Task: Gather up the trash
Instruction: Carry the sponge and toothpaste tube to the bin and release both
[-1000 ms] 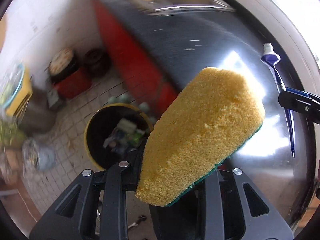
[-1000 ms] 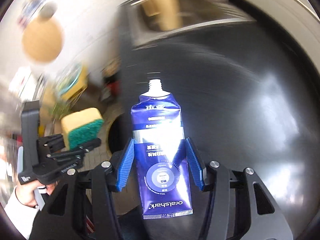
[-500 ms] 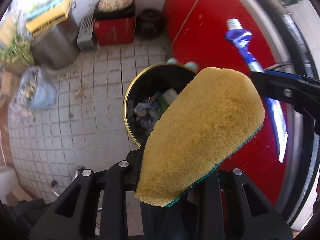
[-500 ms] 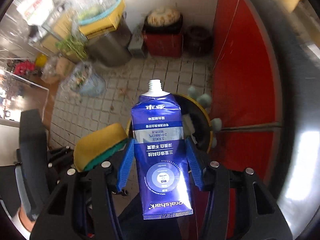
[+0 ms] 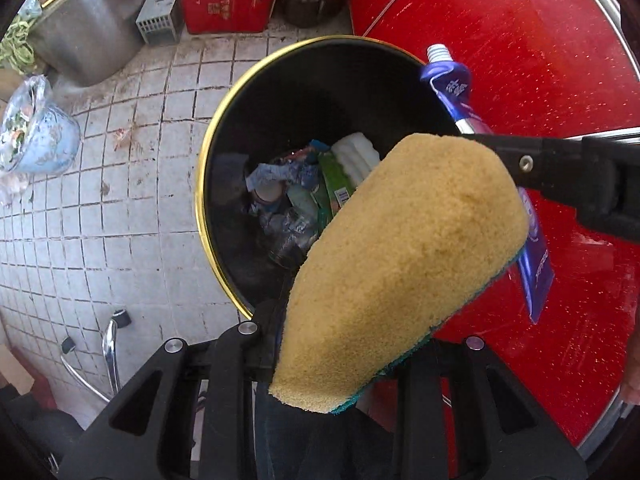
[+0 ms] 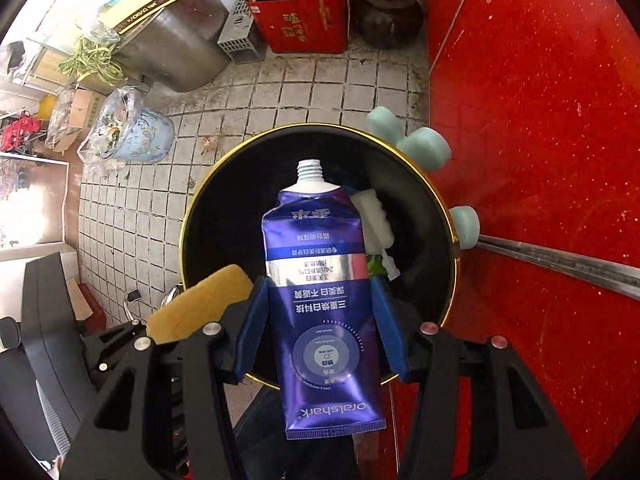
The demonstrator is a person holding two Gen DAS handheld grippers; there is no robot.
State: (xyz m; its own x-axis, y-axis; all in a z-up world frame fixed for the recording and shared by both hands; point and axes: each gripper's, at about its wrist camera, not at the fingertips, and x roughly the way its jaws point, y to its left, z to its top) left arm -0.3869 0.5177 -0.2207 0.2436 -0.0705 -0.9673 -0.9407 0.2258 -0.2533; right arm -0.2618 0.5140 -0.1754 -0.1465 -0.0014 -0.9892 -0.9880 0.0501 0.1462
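While both tools point down at the bin (image 5: 208,168), each carries one piece of trash over its open mouth. The left hand-held gripper (image 5: 344,344) is clenched on a yellow sponge (image 5: 404,264) with a green scouring side; its fingers are narrowly parted and mostly hidden behind the sponge, which juts forward above the bin's near side. The right hand-held gripper (image 6: 322,320) has its blue pads (image 6: 252,328) about half apart, pressing both edges of a flattened purple toothpaste tube (image 6: 320,300), whose uncapped white neck points toward the bin's far rim. Inside the bin lie wrappers, a white piece and other rubbish. The bin stands on a tiled floor (image 6: 132,216), just beside a red cabinet front (image 6: 540,120).
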